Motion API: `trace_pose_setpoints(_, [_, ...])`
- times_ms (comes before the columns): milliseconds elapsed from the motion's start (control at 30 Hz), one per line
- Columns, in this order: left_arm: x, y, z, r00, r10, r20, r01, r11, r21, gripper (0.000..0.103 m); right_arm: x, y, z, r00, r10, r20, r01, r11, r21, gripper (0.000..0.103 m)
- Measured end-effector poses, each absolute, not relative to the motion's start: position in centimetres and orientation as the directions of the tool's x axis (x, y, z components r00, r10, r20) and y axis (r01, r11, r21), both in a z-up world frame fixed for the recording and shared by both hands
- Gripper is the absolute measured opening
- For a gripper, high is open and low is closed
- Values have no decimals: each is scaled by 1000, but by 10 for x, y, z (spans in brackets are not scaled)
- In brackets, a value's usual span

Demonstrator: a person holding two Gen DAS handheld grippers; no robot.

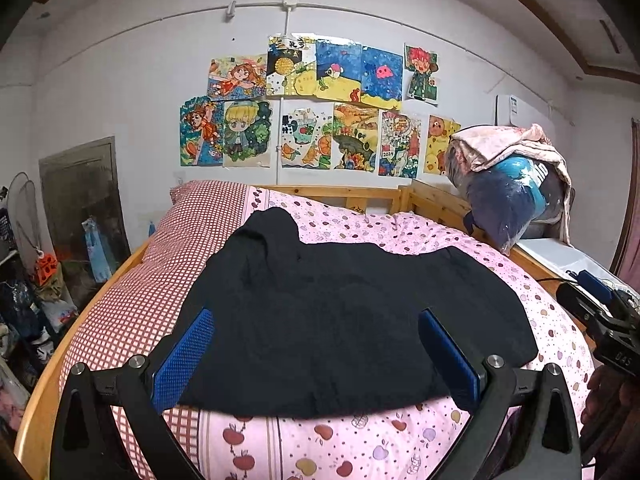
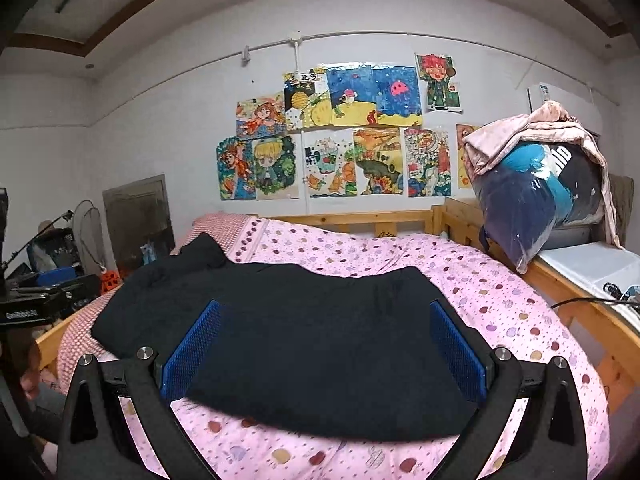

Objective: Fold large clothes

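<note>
A large black garment point(image 1: 340, 320) lies spread on the pink apple-print quilt point(image 1: 420, 232), its hood-like end toward the checked pillow. My left gripper point(image 1: 316, 316) hovers open over the garment's near edge, blue pads point(image 1: 184, 360) wide apart with only cloth below. In the right wrist view the same black garment point(image 2: 304, 336) fills the middle of the quilt point(image 2: 500, 300). My right gripper point(image 2: 326, 310) is open above its near hem, holding nothing. The right gripper point(image 1: 612, 328) also shows at the far right of the left wrist view.
A wooden bed frame point(image 1: 360, 194) runs round the mattress, with a red-checked pillow point(image 1: 192, 232) at left. A plastic-wrapped bundle under a pink blanket point(image 2: 548, 184) sits on the right ledge beside a white surface point(image 2: 588, 264). Clutter point(image 1: 32, 300) fills the floor at left. Drawings point(image 1: 312, 108) cover the wall.
</note>
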State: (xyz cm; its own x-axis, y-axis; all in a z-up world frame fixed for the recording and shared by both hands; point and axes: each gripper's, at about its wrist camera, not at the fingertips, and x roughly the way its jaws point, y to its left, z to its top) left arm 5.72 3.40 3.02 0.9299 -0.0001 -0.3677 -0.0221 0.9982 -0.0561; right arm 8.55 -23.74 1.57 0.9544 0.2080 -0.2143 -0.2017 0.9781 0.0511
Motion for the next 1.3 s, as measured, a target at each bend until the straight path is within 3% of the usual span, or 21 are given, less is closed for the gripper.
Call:
trace_pose_setpoints(667, [-4,3,-6,951,-23,-307,35,999,33,103,24,-231,-18,947,216,-236,-217,976,22,101])
trace_pose_setpoints(1300, [-11,11,-25,942,-23,-335,29,1000,13,103,22,-227,-33,933,222,-284,-226,974,22,101])
